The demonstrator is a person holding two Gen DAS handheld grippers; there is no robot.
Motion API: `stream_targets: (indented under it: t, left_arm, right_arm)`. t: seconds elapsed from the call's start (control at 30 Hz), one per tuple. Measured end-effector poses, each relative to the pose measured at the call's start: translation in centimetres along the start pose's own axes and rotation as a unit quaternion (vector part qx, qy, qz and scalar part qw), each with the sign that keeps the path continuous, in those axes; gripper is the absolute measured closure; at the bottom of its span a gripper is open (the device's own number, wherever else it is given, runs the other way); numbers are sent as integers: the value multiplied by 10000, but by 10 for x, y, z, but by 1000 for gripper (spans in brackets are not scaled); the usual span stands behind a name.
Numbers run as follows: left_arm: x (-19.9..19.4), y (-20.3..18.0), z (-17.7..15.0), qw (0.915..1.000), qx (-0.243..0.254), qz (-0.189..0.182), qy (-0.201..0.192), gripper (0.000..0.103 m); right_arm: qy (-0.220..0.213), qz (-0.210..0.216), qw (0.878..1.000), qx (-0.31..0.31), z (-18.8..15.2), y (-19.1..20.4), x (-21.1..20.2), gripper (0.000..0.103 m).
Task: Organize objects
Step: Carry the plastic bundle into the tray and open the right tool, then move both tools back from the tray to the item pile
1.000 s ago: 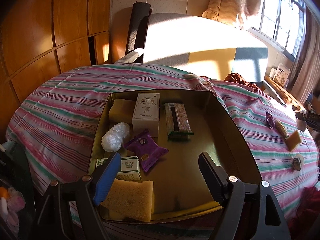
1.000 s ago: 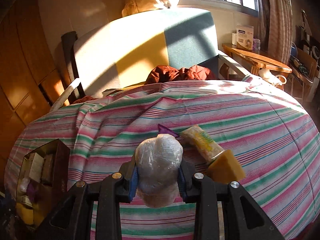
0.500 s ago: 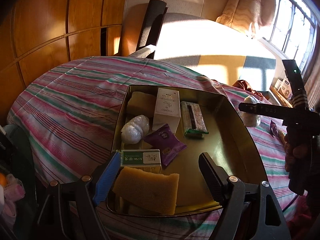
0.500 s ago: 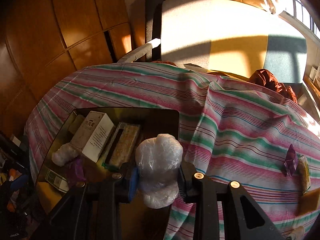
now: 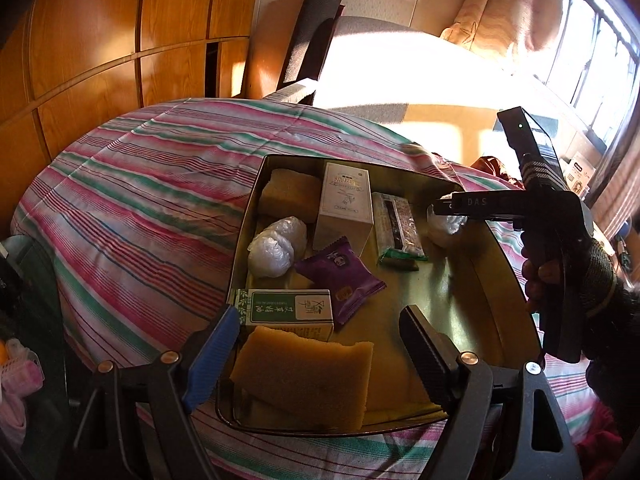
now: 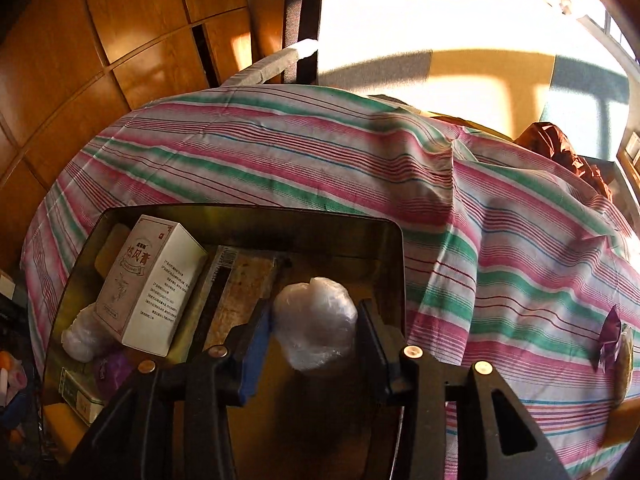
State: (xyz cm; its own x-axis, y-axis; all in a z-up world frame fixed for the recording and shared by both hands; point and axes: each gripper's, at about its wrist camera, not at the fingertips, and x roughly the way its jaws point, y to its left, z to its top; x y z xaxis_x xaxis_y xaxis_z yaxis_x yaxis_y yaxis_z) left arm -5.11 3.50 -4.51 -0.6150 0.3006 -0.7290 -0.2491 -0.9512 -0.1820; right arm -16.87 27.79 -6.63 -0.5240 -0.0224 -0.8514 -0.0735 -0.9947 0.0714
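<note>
A gold metal tray (image 5: pixel 496 264) lies on the striped cloth and holds several items: a white box (image 5: pixel 345 200), a snack bar (image 5: pixel 397 229), a purple packet (image 5: pixel 340 273), a green box (image 5: pixel 289 309), two sponges and a plastic-wrapped ball (image 5: pixel 276 245). My right gripper (image 6: pixel 316 332) is shut on a second plastic-wrapped ball (image 6: pixel 316 326) and holds it over the tray's right part (image 6: pixel 396 248); it shows in the left wrist view (image 5: pixel 445 222). My left gripper (image 5: pixel 320 336) is open and empty over the tray's near edge, above a yellow sponge (image 5: pixel 304 372).
A purple packet (image 6: pixel 610 336) and a wrapped snack (image 6: pixel 624 364) lie on the cloth at the right. An armchair (image 5: pixel 400 76) stands behind the table. Wooden wall panels (image 5: pixel 100 40) are at the left. A window (image 5: pixel 592 48) is at the right.
My right gripper has carried the wrapped ball from the cloth at the right, leftward over the tray. My left gripper has shifted a little toward the tray.
</note>
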Motion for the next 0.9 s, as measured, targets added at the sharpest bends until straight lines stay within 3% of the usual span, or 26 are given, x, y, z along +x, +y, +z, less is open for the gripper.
stream_targets:
  t: [0.23,0.53,0.9]
  left_arm:
    - [-6,-3,3,9999,72,35,-108,19]
    - [-17,-13,3,9995,243,37,-215,17]
    - [-24,-37,-2,9978,618,-53,-219,17]
  right_arm:
    - [-276,111,9995,115,-10,-5,-26,58]
    - [-583,259,9971,409,-54,-26,-77,58]
    - [-698,34,9933,921,-108,-85,-121,58]
